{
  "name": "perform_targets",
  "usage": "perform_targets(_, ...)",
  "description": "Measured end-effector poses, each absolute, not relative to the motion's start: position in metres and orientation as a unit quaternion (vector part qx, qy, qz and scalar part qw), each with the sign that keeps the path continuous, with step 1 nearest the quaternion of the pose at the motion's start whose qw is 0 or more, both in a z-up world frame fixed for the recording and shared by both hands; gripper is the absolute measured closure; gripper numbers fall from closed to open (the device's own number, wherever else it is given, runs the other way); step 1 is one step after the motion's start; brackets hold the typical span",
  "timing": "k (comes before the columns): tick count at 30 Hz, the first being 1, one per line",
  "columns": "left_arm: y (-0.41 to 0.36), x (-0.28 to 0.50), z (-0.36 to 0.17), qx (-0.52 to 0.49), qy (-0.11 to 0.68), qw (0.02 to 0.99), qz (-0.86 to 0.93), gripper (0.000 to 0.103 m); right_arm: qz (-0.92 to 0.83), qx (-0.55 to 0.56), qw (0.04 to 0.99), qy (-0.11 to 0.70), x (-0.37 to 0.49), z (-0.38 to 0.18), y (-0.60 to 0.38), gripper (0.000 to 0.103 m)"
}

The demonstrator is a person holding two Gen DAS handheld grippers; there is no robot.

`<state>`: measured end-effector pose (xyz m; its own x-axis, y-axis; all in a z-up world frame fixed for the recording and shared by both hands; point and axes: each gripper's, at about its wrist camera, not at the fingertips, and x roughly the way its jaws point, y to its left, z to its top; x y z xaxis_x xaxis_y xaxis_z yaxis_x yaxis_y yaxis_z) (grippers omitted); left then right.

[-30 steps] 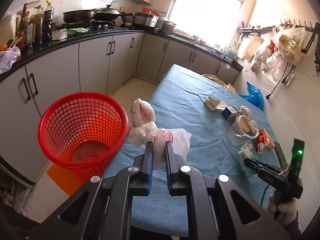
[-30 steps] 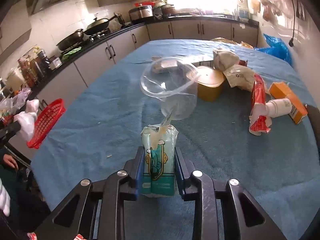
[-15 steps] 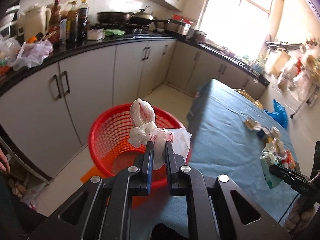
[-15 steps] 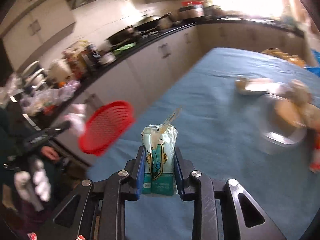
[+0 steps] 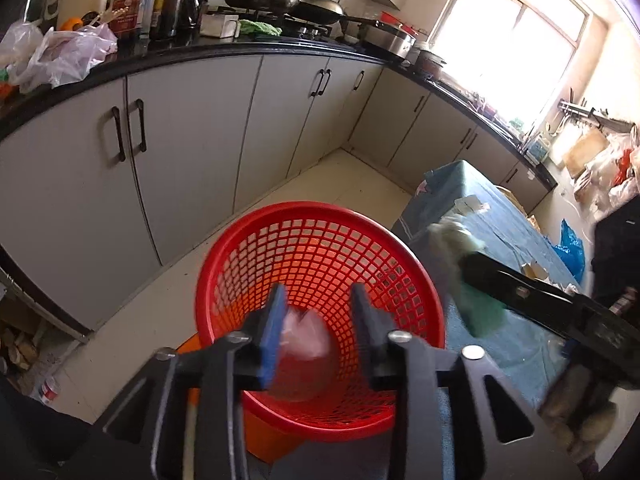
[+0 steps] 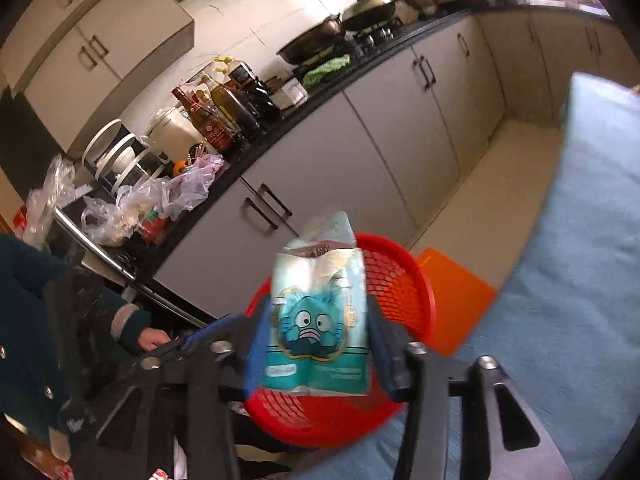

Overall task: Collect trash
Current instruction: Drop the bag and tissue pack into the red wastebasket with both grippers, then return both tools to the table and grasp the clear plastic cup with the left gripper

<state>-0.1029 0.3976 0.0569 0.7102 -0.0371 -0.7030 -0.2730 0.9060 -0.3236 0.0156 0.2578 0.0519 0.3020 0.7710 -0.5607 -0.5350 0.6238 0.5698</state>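
A red mesh basket (image 5: 312,208) stands on the floor beside the table. My left gripper (image 5: 318,292) hangs over it with its jaws opening, and a blurred white and pink plastic bag (image 5: 306,336) drops loose between them into the basket. My right gripper (image 6: 318,304) is above the basket's rim (image 6: 424,292), its jaws also opening. A teal tissue packet (image 6: 316,320) with a cartoon face sits loosely between them. In the left wrist view the right gripper (image 5: 460,264) and its packet (image 5: 480,312) come in from the right. A person's hand holds the left gripper (image 6: 192,338).
Grey kitchen cabinets (image 5: 180,140) under a black counter with bottles (image 6: 224,112) and plastic bags run behind the basket. An orange mat (image 6: 452,292) lies under the basket. The table with the blue cloth (image 5: 500,232) borders it on the right and carries more litter.
Both grippers swung from the table to above the red basket. The left jaws have parted and let the plastic bag fall. The right jaws have widened around the tissue packet.
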Motion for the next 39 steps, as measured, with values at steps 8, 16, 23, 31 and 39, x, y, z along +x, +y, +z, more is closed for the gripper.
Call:
perform_targets(8,0.412,-0.120,0.052,-0.226,0.367,0.899,0.074,0.056,0.398,0.162,0.783,0.450,0.025,0.031,0.250,0.050)
perform_targets(16,0.408,-0.131,0.057,-0.227,0.360,0.901,0.081,0.056,0.364,0.162,0.807,0.437,0.016,0.042,0.212,0.050)
perform_targets(23,0.384,-0.142,0.072,-0.209,0.352,0.909,0.075,0.049,0.339,0.153,0.825,0.425,-0.011,0.049,0.171,0.048)
perform_targets(31,0.335,-0.154,0.090,-0.195,0.347,0.916,0.056,0.042,0.298,0.159,0.848,0.409,-0.055,0.058,0.091,0.042)
perform_targets(39,0.237,-0.129,0.083,-0.131,0.387,0.912,-0.016,0.040,0.189,0.160,0.888,0.388,-0.100,0.050,-0.039,0.033)
